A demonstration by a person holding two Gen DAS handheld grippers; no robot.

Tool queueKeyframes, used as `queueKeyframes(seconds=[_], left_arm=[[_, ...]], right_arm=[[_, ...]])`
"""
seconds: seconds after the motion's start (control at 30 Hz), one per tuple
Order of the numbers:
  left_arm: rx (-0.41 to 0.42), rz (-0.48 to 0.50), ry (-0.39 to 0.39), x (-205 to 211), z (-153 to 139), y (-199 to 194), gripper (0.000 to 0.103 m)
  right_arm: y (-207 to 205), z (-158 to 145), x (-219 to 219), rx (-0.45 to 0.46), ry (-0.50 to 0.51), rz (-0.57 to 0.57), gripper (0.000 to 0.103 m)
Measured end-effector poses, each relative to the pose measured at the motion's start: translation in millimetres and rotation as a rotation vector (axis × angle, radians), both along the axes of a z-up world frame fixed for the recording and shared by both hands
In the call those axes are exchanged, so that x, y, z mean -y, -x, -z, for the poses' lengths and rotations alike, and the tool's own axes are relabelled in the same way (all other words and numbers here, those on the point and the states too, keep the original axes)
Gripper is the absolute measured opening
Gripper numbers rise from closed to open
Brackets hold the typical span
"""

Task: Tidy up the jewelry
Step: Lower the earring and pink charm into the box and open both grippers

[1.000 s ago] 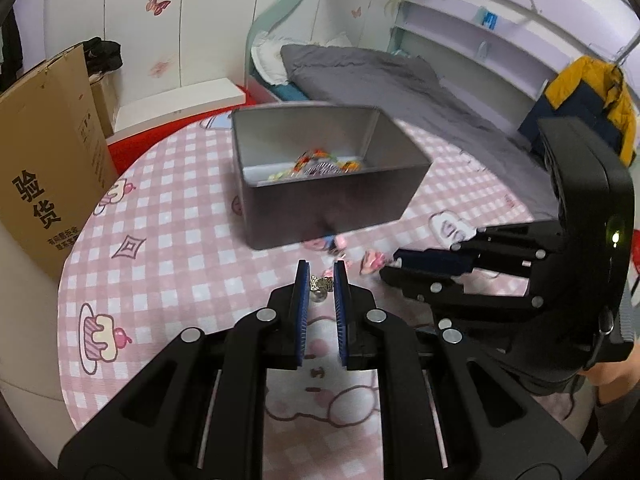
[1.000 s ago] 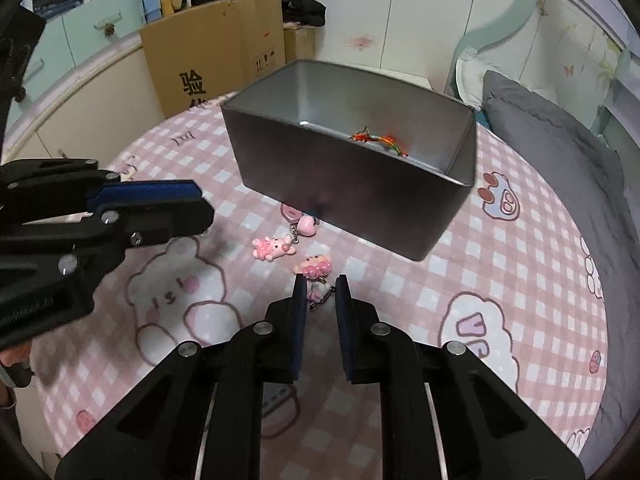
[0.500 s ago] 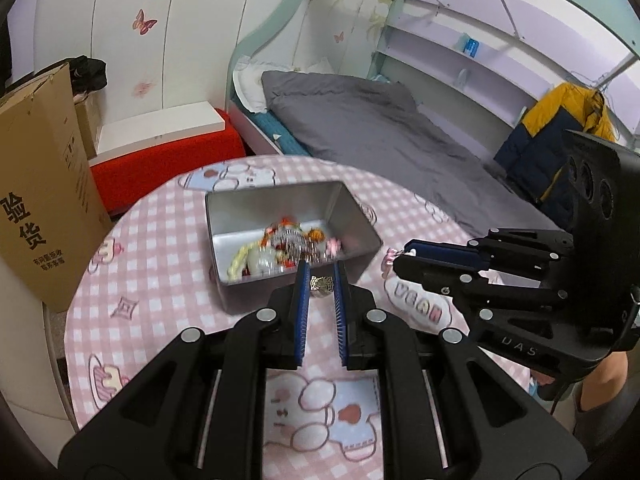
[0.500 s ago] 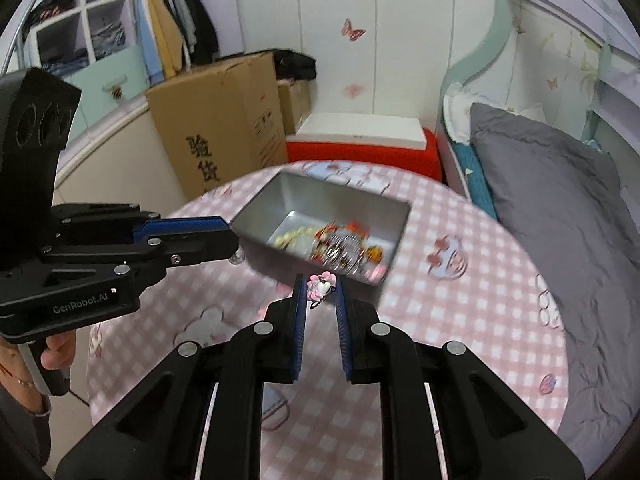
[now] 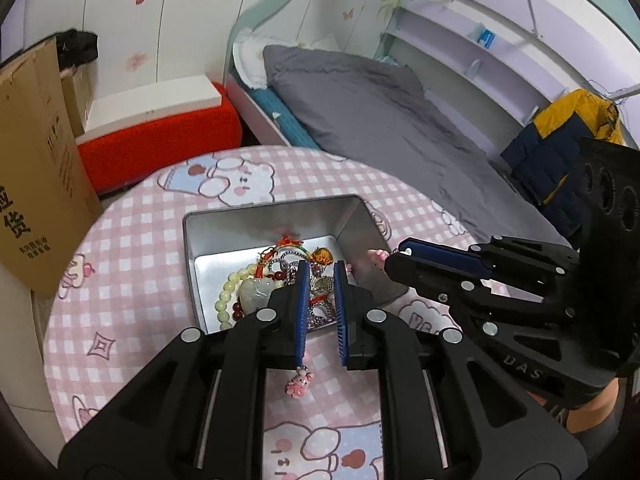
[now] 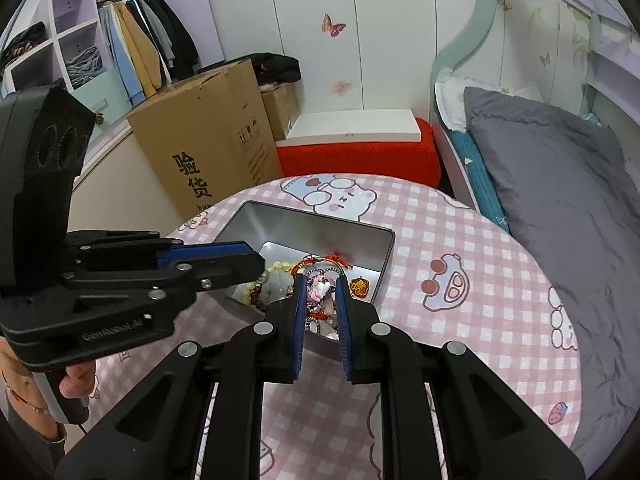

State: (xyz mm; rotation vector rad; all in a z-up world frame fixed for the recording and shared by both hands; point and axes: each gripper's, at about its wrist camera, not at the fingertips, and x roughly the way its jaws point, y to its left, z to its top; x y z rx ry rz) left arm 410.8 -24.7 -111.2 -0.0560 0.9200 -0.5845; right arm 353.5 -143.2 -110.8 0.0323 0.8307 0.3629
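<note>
- The left gripper (image 5: 320,286) is closed on a small silver charm (image 5: 323,283). A pink bunny charm (image 5: 299,384) hangs under its fingers on a thin chain. I think it is part of the same piece.
- The right gripper (image 6: 320,296) is pinched on a pink and white charm (image 6: 320,289).
- Both grippers hang above the metal tin (image 5: 191,240) on the round pink checked table (image 5: 132,264).
- In the left view, the tin is at 12 o'clock from the fingers. The right gripper comes in from 3 o'clock.
- The tin already has a bead bracelet (image 5: 228,296), a pale green stone (image 5: 256,290) and red string pieces in it.
- The job now seems to be dropping both charms into the tin.
- To do it well, get each charm right over the open middle, not over the rim.
- The pink bunny hangs over the table at 6 o'clock, outside the tin. Move it forward first, or it may land on the cloth.
- Go low before letting go, so nothing bounces out.
- Open one gripper at a time, so the two do not bump.
</note>
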Motion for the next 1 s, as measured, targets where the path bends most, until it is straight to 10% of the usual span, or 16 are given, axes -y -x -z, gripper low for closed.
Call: queueKeyframes(seconds=[0.47, 0.63, 1.0], left_arm=[[-0.065, -0.05, -0.03, -3.6, 16.7, -13.1, 0.014], [-0.032, -0.061, -0.034, -3.7, 13.7, -9.2, 0.055], [0.001, -0.064, -0.029, -9.8, 1.9, 2.2, 0.055]], right_arm=[[-11.8, 11.5, 1.5, -0.045, -0.024, -0.011, 0.013], [-14.2, 14.0, 1.1, -0.052, -0.028, -0.007, 0.013], [-12.4, 12.0, 4.0, -0.054, -0.066, -0.003, 0.014]])
